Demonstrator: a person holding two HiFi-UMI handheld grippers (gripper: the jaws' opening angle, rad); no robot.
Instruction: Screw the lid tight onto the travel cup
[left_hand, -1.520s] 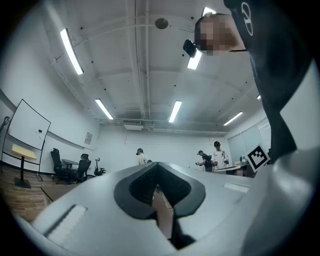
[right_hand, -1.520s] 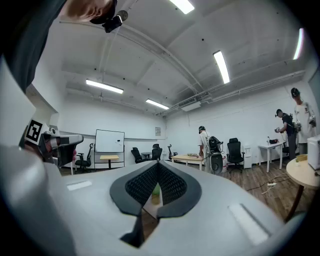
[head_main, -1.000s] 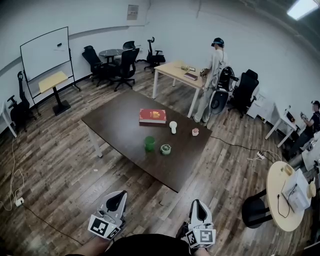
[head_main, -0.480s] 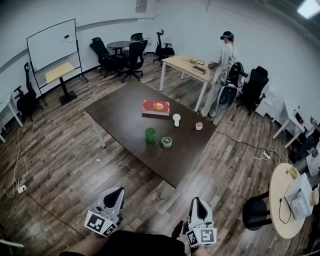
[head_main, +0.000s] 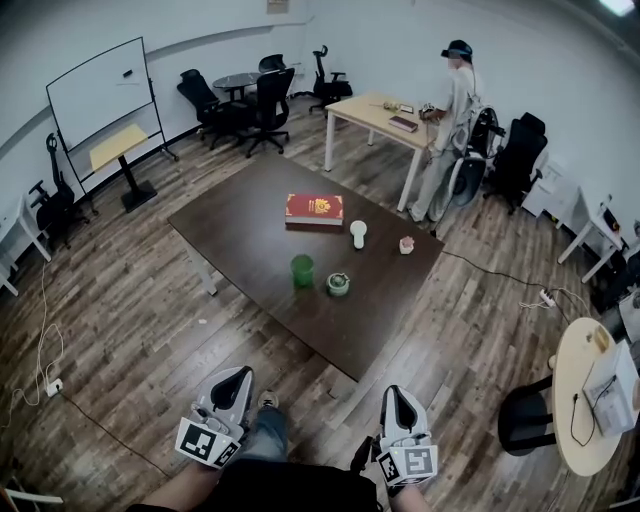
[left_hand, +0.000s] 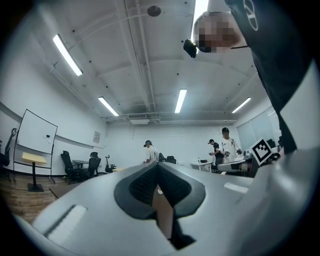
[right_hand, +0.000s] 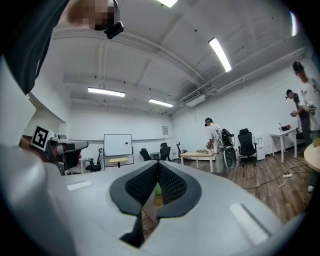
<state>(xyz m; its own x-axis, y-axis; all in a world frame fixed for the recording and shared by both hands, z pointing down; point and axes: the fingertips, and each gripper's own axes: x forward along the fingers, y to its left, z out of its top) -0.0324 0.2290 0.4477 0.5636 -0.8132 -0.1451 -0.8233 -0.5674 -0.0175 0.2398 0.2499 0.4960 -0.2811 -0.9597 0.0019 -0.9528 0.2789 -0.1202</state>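
- the green travel cup (head_main: 302, 271) stands upright on the dark worktop (head_main: 240, 225); its lid (head_main: 338, 284) lies just beside it on the right, not on the cup.
- the left hand-held gripper (head_main: 237, 376) and right hand-held gripper (head_main: 393, 394) hang over the wooden floor (head_main: 130, 330), short of the worktop's near edge and well apart from cup and lid.
- both have their jaws pressed together, with nothing between them.
- in the right gripper view the cup shows far off, in line with the jaw tips.

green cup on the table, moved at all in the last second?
No. The green cup stays just nearside of the red book and left of the lid on the dark table; only the head view shifted.
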